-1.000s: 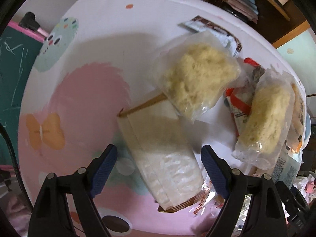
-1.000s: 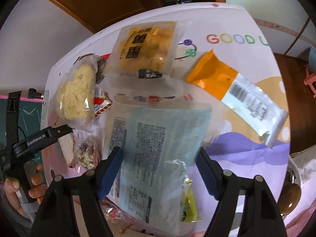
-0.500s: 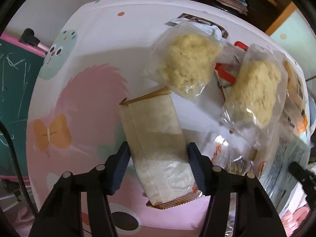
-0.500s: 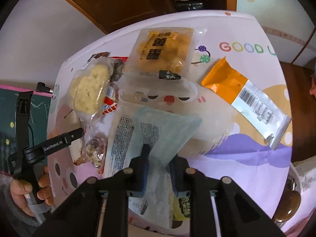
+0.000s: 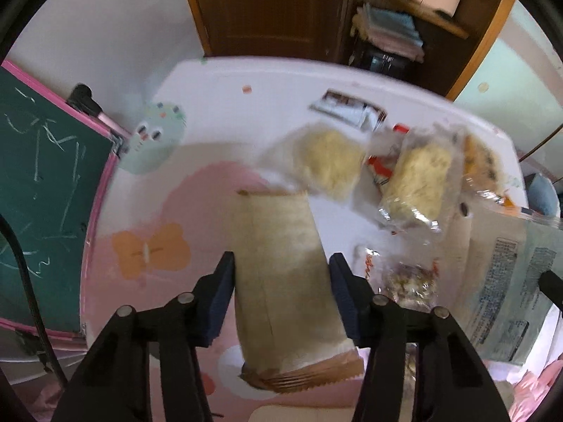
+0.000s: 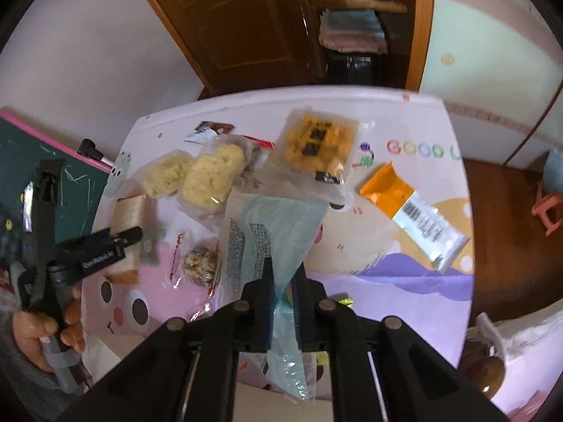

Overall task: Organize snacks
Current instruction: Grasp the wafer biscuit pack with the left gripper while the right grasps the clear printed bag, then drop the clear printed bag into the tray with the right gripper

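Only the right wrist view shows the orange-and-white foil bar (image 6: 415,211) right of the pale blue plastic packet (image 6: 278,232), which the right gripper (image 6: 283,313) has just closed on, pinching its crumpled end. Left of that packet, the left gripper (image 5: 281,295), jaws just narrowed, clamps the tan paper-wrapped packet (image 5: 285,281) above the cartoon-printed table (image 5: 218,112), clear pouches of yellow snacks (image 5: 330,161) lying beyond.

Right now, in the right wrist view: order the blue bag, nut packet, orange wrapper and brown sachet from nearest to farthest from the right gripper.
1. Blue bag: pinched in the right gripper.
2. Nut packet: just to its left.
3. Orange wrapper: up and to the right.
4. Brown sachet: at the table's far edge, upper left.
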Available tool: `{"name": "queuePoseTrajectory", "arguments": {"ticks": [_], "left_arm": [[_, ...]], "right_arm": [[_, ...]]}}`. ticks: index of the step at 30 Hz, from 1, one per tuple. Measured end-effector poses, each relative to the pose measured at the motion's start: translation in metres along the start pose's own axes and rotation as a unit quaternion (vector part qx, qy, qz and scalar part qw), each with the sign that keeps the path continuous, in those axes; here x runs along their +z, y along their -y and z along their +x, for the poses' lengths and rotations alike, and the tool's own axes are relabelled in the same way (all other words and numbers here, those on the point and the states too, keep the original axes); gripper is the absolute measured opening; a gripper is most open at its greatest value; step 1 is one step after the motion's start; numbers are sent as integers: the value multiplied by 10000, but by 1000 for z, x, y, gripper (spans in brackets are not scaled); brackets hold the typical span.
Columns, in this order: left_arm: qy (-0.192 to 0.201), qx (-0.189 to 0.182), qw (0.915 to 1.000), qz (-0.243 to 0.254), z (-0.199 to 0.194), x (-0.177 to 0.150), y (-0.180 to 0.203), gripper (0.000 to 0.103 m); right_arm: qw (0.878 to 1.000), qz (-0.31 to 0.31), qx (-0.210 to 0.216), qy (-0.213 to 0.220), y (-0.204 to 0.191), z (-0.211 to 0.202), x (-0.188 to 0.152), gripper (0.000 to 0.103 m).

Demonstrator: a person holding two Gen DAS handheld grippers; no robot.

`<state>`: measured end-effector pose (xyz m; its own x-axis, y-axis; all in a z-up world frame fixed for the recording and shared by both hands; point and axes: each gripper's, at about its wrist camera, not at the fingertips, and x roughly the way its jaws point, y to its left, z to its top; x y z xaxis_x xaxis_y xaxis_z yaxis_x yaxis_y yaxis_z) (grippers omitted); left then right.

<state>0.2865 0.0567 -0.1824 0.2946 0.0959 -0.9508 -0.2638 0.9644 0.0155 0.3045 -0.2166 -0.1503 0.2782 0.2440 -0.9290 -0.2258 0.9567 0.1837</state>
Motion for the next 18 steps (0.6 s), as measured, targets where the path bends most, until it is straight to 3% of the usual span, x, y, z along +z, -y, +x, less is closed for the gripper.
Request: {"name": "queuePoseTrajectory", "arguments": {"ticks": [1, 3, 8, 18], "left_arm": [[113, 30, 9999, 20, -8, -1, -1, 3], [137, -239, 9996, 28, -21, 5, -8, 1], [621, -291, 9969, 389, -67, 0, -11, 0], [784, -574, 9936, 570, -129, -26, -22, 0]], "right_arm": [[10000, -48, -21, 64, -4, -6, -1, 7], [9997, -114, -41, 193, -10, -20, 0, 6], [9980, -265, -23, 576, -25, -60, -2, 5], [9908, -522, 365, 1197, -58, -148, -27, 4]]}}
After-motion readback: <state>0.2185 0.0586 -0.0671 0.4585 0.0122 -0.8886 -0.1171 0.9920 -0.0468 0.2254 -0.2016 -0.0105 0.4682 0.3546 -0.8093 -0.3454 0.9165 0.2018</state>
